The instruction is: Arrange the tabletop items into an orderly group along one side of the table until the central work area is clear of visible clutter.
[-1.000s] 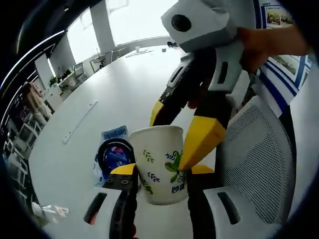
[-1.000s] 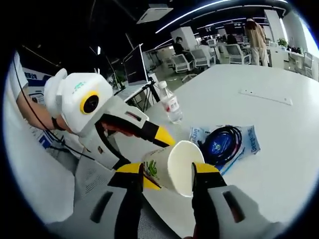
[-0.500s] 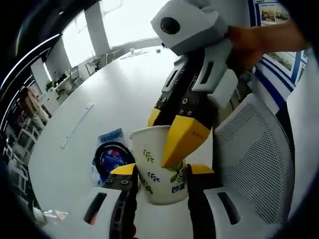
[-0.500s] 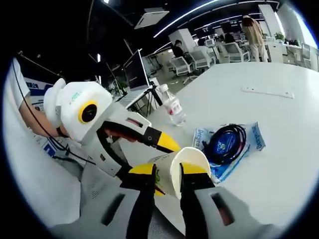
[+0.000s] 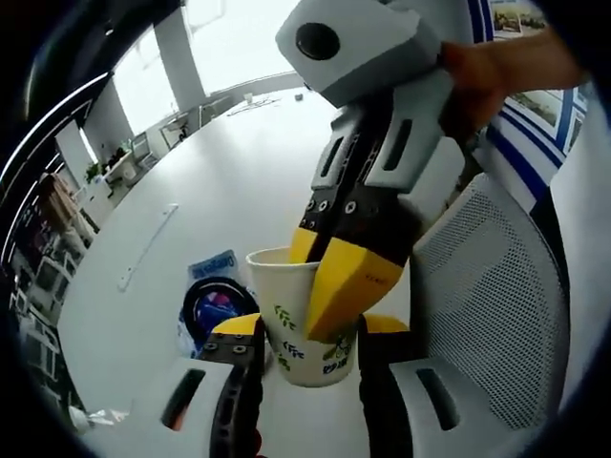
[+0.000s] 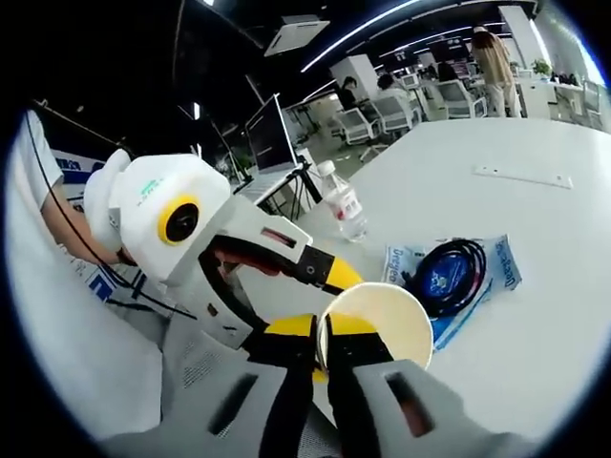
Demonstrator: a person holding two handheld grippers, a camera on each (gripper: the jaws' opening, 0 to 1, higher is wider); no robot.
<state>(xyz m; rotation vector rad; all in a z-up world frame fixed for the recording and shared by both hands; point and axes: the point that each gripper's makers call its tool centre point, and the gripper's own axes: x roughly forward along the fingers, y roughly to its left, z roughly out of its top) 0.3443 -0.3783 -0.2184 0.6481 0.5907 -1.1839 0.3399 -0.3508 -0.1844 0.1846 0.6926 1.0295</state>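
You had the cup (image 5: 294,320) upright at the table (image 5: 210,200) edge between both grippers: left gripper (image 5: 298,355) clamped round its body, right gripper (image 6: 322,336) pinched shut on its rim.

Left gripper view: bright daylight from large windows (image 5: 239,43) at the far end, blown out to white; pale glare across the surface (image 5: 229,181). Right gripper view: dim ceiling, lit by long strip lights (image 6: 382,24); surface (image 6: 535,315) evenly bright. Both views: strong fisheye curvature at the edges, nearest parts slightly soft, shadows faint.
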